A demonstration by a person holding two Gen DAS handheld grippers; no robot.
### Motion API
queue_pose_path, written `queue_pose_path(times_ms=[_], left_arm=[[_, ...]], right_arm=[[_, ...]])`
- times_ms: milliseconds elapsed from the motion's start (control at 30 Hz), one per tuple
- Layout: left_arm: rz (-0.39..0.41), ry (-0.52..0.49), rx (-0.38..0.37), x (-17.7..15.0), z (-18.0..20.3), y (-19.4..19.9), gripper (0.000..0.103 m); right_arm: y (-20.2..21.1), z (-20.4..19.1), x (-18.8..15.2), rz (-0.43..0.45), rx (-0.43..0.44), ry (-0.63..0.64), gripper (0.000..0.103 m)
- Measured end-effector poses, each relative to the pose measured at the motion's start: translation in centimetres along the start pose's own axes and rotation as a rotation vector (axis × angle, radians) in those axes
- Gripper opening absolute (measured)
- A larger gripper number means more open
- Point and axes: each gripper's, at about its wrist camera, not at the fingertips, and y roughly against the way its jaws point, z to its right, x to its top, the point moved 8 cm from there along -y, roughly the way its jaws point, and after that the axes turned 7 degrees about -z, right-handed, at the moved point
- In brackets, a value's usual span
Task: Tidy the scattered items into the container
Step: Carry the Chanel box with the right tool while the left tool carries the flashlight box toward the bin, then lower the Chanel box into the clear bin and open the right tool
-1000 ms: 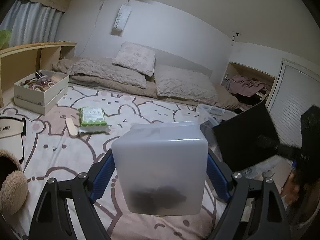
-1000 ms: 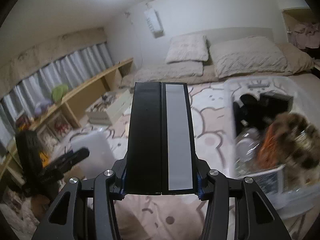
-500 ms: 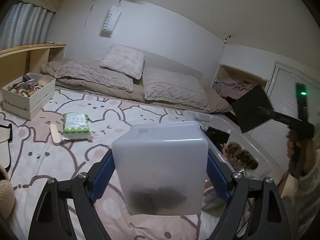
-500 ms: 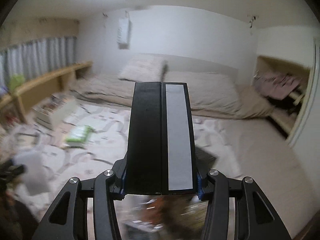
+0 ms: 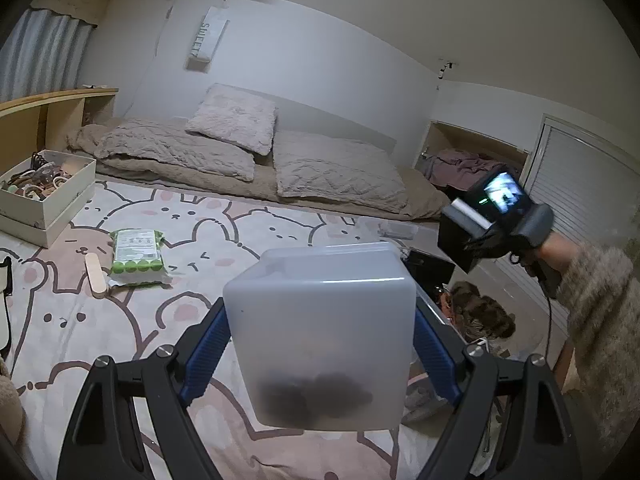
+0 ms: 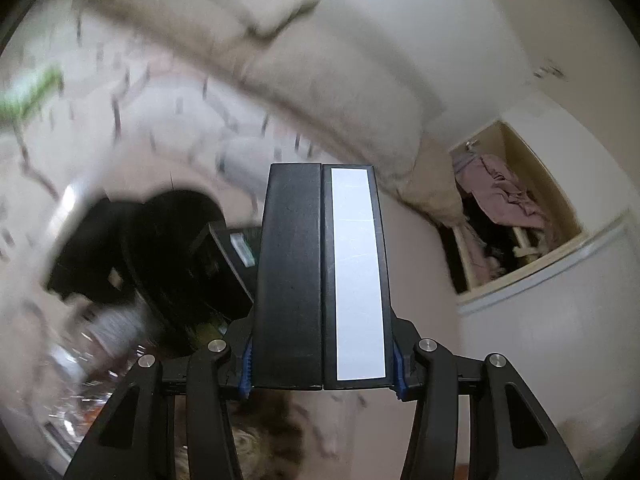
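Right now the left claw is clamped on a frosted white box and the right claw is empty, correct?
Not quite. The left claw does clamp the frosted white box, but the right claw is not empty: the right wrist view shows it shut on a flat black case with a white strip.

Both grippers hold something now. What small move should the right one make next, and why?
Probably lower the black box, clamped in the right gripper, into the clear container and release it. The box hangs above the container's contents; the left gripper only holds a frosted tub.
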Motion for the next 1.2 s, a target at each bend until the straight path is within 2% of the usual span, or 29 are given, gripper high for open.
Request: queue_pose_path(times_ms=[133,233,333,400,433,467,500,833,1033,1200], left_arm=[[-0.004,0.007,0.002,-0.1,-0.6,-0.3,0.086],[-0.008,0.009,0.000,-0.2,-1.0,-0.5,0.086],[-0.012,0.007,-0.008,0.0,-1.1,-0.9,0.086],[-0.012,0.003,-0.022,0.2,-0.9,-1.2,0.086],[-0.013,0.002,-0.030,0.4,-0.7,-1.3,0.086],[-0.014,0.001,-0.039,0.5,-0.5,-1.5,0.086],[-0.014,-0.001,-0.049,0.8,-0.2,-1.7,0.086],[-0.004,-0.075,-0.128,3.6,5.0,-4.0,0.086],[0.013,-0.106,-0.179,6.7,8.5,-5.4,0.086],[0.016,-0.129,-0.197,9.1,11.4,-7.6,0.086]], right_arm=[[-2.3,-1.9,0.9,-0.129,-0.118,0.192,0.050],[-3.2,-2.2,1.8,-0.167,-0.136,0.211,0.050],[-3.5,-2.1,3.2,-0.165,-0.124,0.192,0.050],[-3.5,-1.9,4.0,-0.159,-0.107,0.160,0.054],[-3.5,-1.7,4.5,-0.148,-0.104,0.142,0.070],[-3.2,-1.5,5.0,-0.130,-0.101,0.129,0.094],[-2.9,-1.3,5.3,-0.112,-0.091,0.117,0.103],[1.5,2.1,6.1,0.067,0.066,-0.051,0.103],[3.5,4.9,3.1,0.167,0.203,-0.184,0.103],[4.8,5.4,-0.5,0.246,0.298,-0.237,0.103]])
